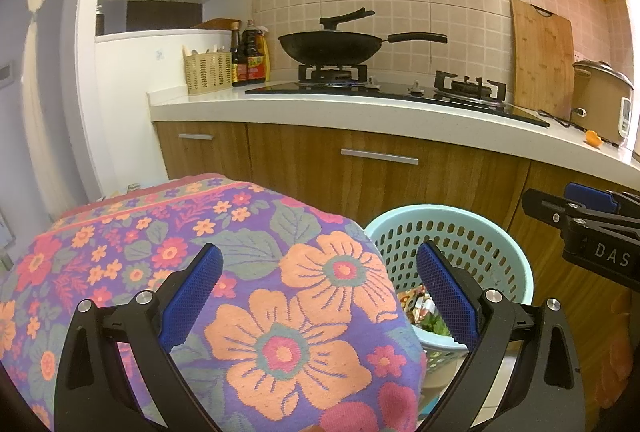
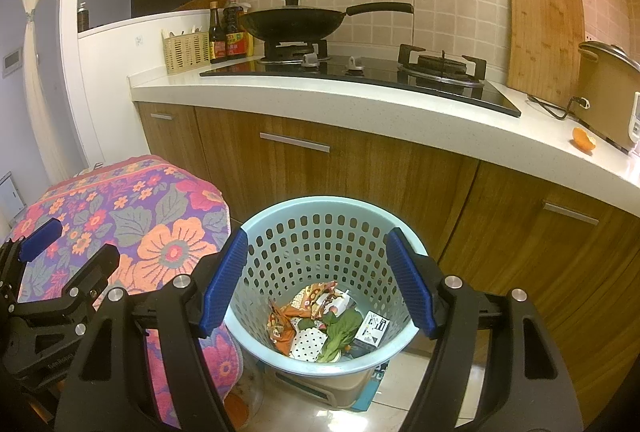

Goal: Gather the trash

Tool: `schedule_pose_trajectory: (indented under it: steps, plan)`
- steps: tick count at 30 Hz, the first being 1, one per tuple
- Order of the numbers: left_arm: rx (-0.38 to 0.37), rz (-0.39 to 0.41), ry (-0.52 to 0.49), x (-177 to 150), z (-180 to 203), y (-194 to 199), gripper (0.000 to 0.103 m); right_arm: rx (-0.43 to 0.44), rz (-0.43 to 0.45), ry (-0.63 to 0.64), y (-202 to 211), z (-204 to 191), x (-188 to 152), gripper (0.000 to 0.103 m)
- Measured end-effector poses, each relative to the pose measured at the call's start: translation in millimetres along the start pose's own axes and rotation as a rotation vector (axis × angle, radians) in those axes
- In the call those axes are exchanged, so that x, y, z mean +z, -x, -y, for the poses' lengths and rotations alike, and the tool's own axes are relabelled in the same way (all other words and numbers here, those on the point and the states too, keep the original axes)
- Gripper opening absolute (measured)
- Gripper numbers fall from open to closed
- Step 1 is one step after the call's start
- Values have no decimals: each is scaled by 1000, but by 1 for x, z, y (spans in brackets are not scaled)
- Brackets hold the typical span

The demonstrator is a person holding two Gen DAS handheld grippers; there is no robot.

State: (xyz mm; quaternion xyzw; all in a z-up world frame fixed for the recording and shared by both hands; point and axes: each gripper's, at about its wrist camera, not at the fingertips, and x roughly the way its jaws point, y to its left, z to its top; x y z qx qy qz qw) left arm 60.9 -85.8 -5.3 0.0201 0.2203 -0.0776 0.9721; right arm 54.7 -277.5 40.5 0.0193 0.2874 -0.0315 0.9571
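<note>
A light blue perforated basket (image 2: pixel 320 216) stands on the floor by the cabinets and holds trash: snack wrappers (image 2: pixel 308 302), a green leaf (image 2: pixel 340 328) and a small carton (image 2: pixel 372 328). It also shows in the left wrist view (image 1: pixel 440 216). My right gripper (image 2: pixel 318 280) is open and empty, right above the basket. My left gripper (image 1: pixel 320 296) is open and empty over a floral cloth (image 1: pixel 240 272), left of the basket. An orange peel (image 2: pixel 583 139) lies on the counter at far right; it also shows in the left wrist view (image 1: pixel 592 138).
The white counter (image 2: pixel 320 100) carries a wok (image 2: pixel 296 20) on a gas hob, sauce bottles (image 2: pixel 228 32), a cutting board (image 2: pixel 544 32) and a rice cooker (image 2: pixel 612 88). Wooden cabinet doors (image 2: pixel 360 172) stand behind the basket. The floral cloth (image 2: pixel 140 224) covers something left of it.
</note>
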Motion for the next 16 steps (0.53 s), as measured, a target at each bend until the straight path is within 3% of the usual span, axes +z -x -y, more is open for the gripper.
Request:
schedule_pose_trajectory:
  steps: [6,16]
  plan:
    - [31,42,17,1,-10,7,95,-2,1,1,0,0,0,68]
    - [-9,-12,64,4,-16,-1,95,-3,1,-1,-1,0,-2,68]
